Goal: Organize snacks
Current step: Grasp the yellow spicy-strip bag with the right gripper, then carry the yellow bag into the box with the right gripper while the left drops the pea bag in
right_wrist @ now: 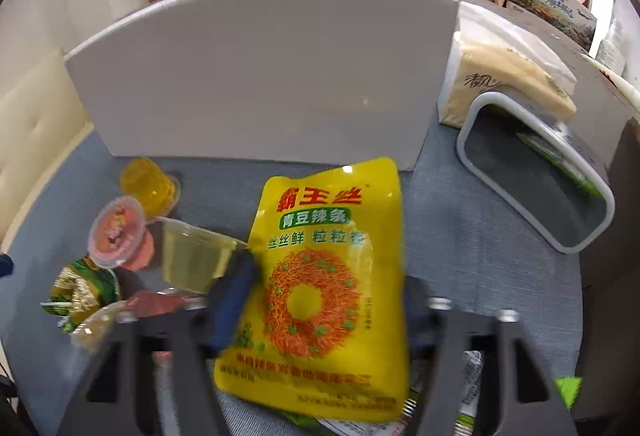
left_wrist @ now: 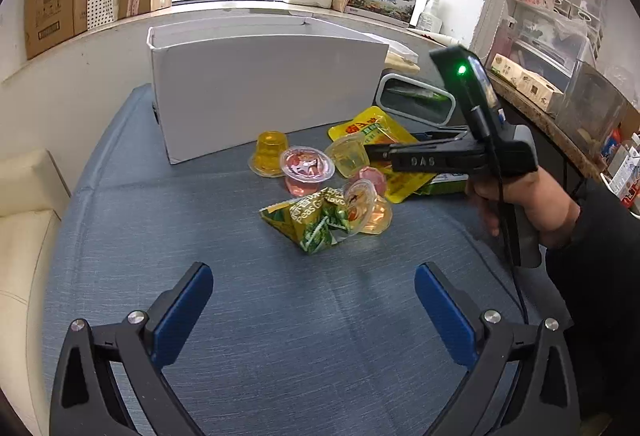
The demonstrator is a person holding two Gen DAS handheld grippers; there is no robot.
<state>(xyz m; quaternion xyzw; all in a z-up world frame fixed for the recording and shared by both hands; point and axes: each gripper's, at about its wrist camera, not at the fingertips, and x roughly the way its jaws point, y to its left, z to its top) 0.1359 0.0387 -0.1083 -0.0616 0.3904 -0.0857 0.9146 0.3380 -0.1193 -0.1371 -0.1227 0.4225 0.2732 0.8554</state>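
A yellow snack pouch [right_wrist: 320, 276] lies on the blue table, also in the left wrist view [left_wrist: 376, 139]. My right gripper [right_wrist: 326, 292] straddles the pouch with fingers either side, closed against its edges; it also shows in the left wrist view [left_wrist: 374, 151]. Jelly cups lie to its left: a yellow one [right_wrist: 150, 187], a pink-lidded one [right_wrist: 118, 234], a clear yellow one [right_wrist: 196, 260]. A green pea packet [left_wrist: 310, 222] lies nearer the left gripper. My left gripper [left_wrist: 314, 296] is open and empty above bare table.
A white open box [left_wrist: 260, 75] stands behind the snacks. A grey-rimmed bin [right_wrist: 540, 179] holding a green packet lies on its side at the right. A tissue pack [right_wrist: 508, 83] sits behind it. Cardboard boxes [left_wrist: 60, 7] line the windowsill.
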